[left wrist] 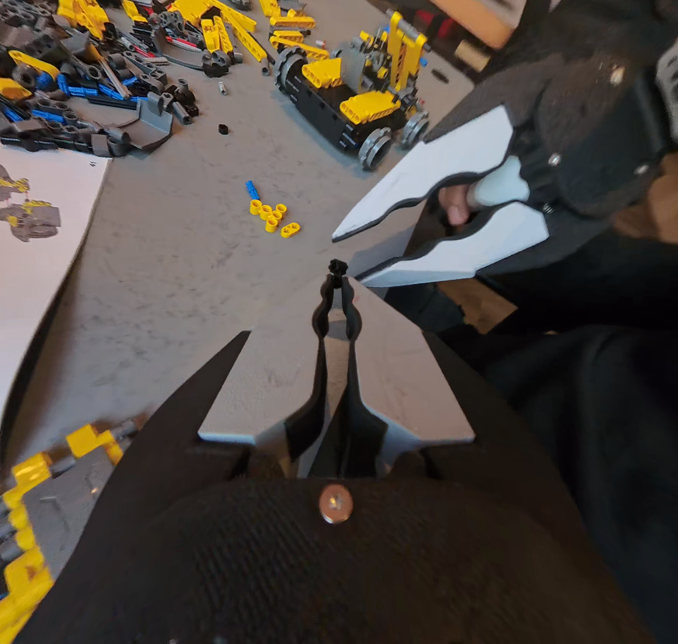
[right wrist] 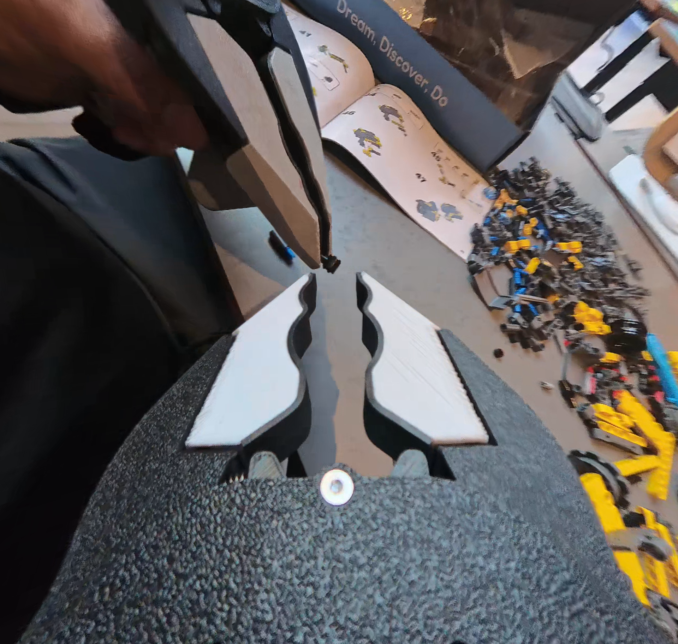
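Note:
My left gripper [left wrist: 336, 280] is shut on a small black connector piece [left wrist: 337, 267] that sticks out past its tips, held above the grey table [left wrist: 176, 296]. It also shows in the right wrist view [right wrist: 323, 257], coming down from the upper left with the black piece [right wrist: 331, 262] at its tip. My right gripper [right wrist: 335, 277] is open and empty, its tips just below that piece. In the left wrist view the right gripper [left wrist: 348, 255] reaches in from the right, jaws apart, close to the black piece.
A yellow and black wheeled model [left wrist: 352, 90] stands at the back. A few yellow bits with a blue pin [left wrist: 271, 211] lie mid-table. A heap of loose yellow, black and blue parts [left wrist: 91, 57] fills the back left. An open instruction booklet [right wrist: 396, 156] lies by a dark box [right wrist: 403, 57].

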